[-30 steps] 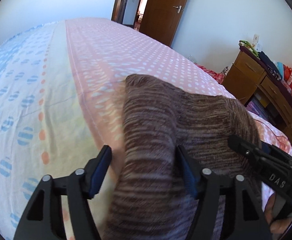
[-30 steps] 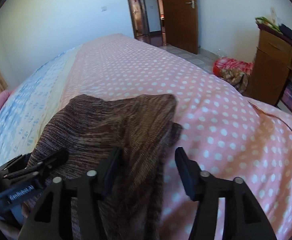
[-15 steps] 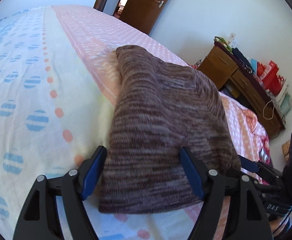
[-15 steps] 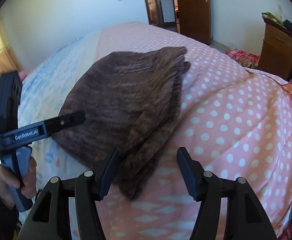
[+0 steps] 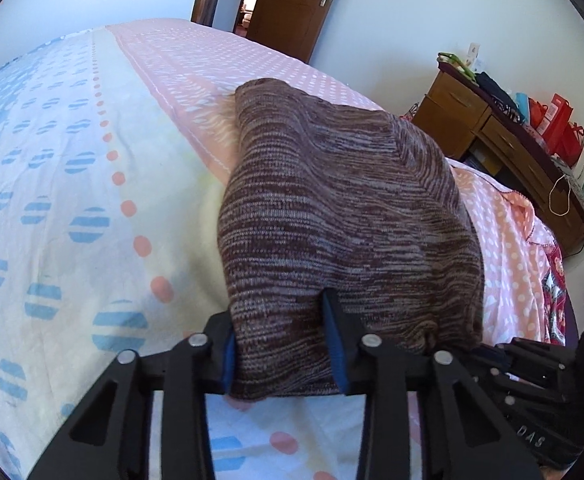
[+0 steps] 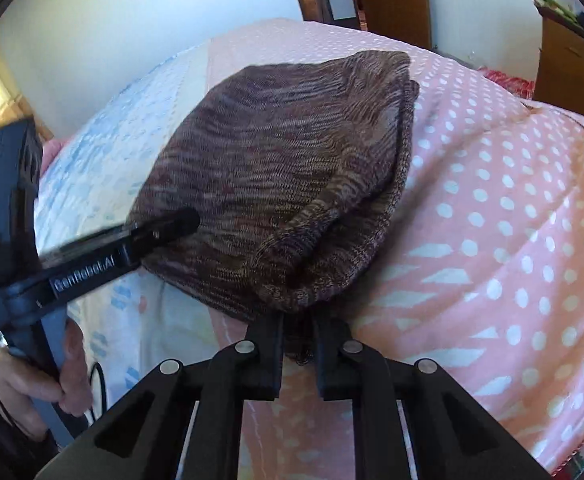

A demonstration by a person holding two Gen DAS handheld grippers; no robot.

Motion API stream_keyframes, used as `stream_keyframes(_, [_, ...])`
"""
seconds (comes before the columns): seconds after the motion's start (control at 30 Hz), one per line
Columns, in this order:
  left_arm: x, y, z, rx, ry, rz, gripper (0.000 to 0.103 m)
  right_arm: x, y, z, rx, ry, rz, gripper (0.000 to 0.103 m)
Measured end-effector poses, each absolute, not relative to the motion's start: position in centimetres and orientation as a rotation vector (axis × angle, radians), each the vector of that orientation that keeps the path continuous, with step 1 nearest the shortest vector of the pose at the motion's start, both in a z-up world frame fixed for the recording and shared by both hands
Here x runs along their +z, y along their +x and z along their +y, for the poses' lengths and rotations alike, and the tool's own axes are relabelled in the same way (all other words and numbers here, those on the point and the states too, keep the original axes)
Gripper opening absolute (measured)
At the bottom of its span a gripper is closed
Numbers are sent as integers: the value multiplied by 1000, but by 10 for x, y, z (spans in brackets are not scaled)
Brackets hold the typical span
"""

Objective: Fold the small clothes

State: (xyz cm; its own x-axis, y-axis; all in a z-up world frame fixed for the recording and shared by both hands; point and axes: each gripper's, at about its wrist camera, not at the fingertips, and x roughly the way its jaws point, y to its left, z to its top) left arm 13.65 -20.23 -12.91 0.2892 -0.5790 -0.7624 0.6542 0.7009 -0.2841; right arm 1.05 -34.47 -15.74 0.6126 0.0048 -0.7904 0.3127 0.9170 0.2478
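On the bed point(image 5: 104, 152), across the seam where the blue-and-cream sheet meets the pink dotted cover point(image 6: 492, 208), lies the folded brown knit garment point(image 5: 344, 208), its long axis running from my tongs away toward the door point(image 5: 288, 4) at about twelve o'clock. My left tongs point(image 5: 282, 344) are closing on its near left corner; a thick fold of knit fills the gap between the blue pads, which press it on both sides. My right tongs point(image 6: 297, 346) are closing too, nearly together, with a thin bunch of the near right corner pinched between them. From the left wrist I see the garment's smooth left flank, the wooden dresser point(image 5: 504, 148) at two o'clock with red bags on top, and a dark part of my other tool at four o'clock. From the right wrist I see what that view hides: the stacked layers along the garment's right edge, the rolled lip at its near end, my left tongs reaching in from nine o'clock onto the knit, and my left hand point(image 6: 36, 380) wrapped round their handle at eight o'clock.
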Motion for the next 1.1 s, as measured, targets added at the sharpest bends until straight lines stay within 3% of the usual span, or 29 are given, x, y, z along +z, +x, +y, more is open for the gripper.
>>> stream_keyframes(0.27, [-121,136,-192,-841,-35,1086,19,-113,-17,-357,-189,364,804,11])
stream_keyframes(0.6, [-134,118,-171,-847,-56,1121,19,-135,-37,-361,-188,336,897,6])
stream_keyframes(0.83, [-112,122,-166,-843,-16,1056,20,-102,-47,-386,-145,335,838,7])
stream_keyframes(0.87, [-104,124,-167,-831,2,1013,22,-92,-46,-395,-161,340,803,13])
stream_keyframes(0.97, [-84,137,-180,-807,10,938,50,-75,-24,-426,-203,377,719,39])
stream_keyframes(1.0, [-80,142,-183,-798,-5,932,59,-72,-10,-438,-208,395,700,39])
stream_keyframes(1.07, [-72,155,-196,-793,-28,911,61,-71,18,-453,-204,399,682,39])
stream_keyframes(1.1, [-72,159,-204,-788,-21,902,61,-71,34,-456,-204,379,682,33])
